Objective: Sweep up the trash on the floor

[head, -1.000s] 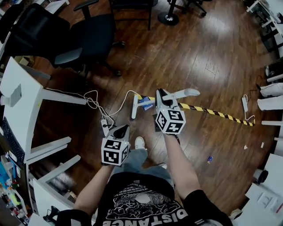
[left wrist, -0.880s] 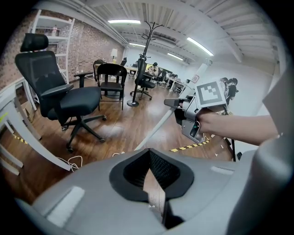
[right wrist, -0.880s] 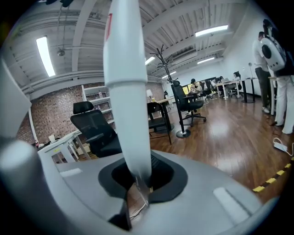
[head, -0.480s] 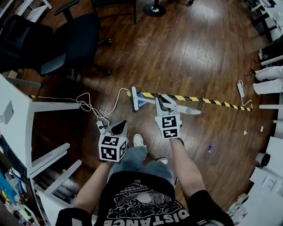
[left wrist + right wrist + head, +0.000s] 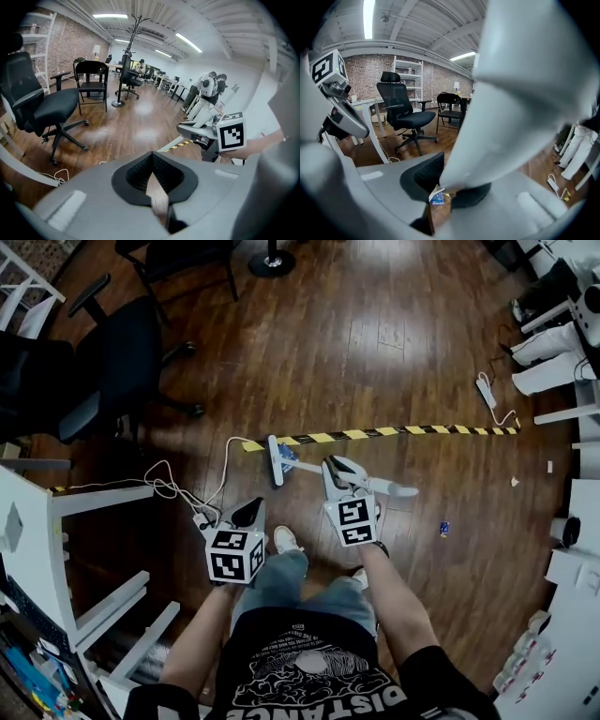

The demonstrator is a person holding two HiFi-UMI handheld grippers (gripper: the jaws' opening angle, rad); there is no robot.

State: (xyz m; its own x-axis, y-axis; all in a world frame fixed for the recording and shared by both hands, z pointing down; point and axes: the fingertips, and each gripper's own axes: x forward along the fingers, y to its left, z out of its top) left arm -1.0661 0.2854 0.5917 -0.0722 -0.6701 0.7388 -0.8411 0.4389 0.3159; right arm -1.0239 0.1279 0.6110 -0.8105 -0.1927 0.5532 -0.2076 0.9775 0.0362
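1. While clamping the broom (image 5: pixel 275 460) in the right hand-held gripper (image 5: pixel 336 468), resting its head beside a blue wrapper (image 5: pixel 290 454).
2. Left hand-held gripper (image 5: pixel 247 513) closed, empty.
3. Barely begun — blue scrap (image 5: pixel 444 528) and white bits (image 5: pixel 514 482) unswept on the floor (image 5: pixel 394 352).

In the right gripper view, the white handle (image 5: pixel 525 93) clamped in the right tongs (image 5: pixel 445 186) fills the upper right and hides the room behind it. A blue packet (image 5: pixel 437 198) shows only partly beneath it. In the head view, a blue scrap (image 5: pixel 444 528) and a white scrap (image 5: pixel 514 482) are too small to identify. The left edge cuts off the white worktop (image 5: pixel 23 512).
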